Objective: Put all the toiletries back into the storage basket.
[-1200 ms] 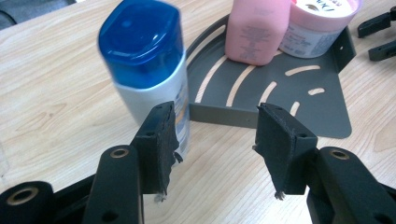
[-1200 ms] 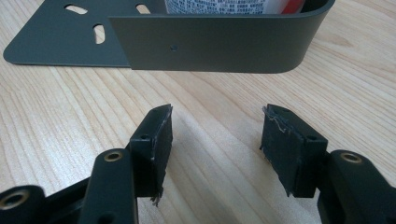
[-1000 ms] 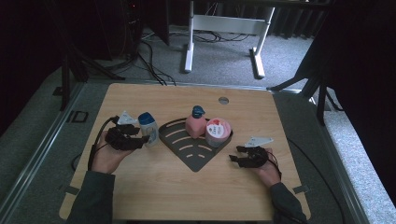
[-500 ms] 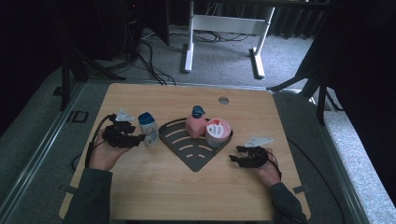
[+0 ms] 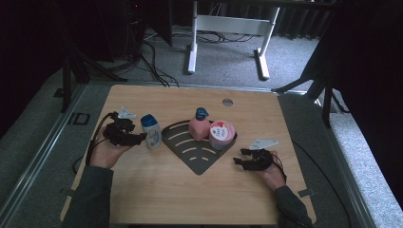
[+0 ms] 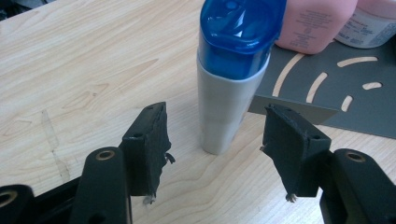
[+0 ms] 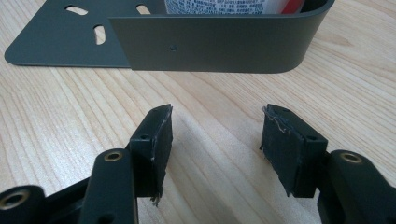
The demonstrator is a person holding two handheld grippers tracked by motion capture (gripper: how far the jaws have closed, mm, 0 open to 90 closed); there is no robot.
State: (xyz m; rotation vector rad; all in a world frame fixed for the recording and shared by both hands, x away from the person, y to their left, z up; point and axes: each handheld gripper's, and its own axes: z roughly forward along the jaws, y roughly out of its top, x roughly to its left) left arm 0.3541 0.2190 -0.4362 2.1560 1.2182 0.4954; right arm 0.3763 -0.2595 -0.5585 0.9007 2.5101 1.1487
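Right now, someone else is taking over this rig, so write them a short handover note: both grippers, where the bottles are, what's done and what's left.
Left gripper: jaws have just been opening, now apart on either side of the white bottle with the blue cap, pads clear of it.
Right gripper: open, holding nothing, low over the table just outside the dark rack.
Bottles: the white bottle stands upright on the wood beside the rack's left edge. The pink bottle and the pink jar stand in the rack.
Done: two items in the rack; white bottle set down.
Left: probably to put the white bottle in the rack.
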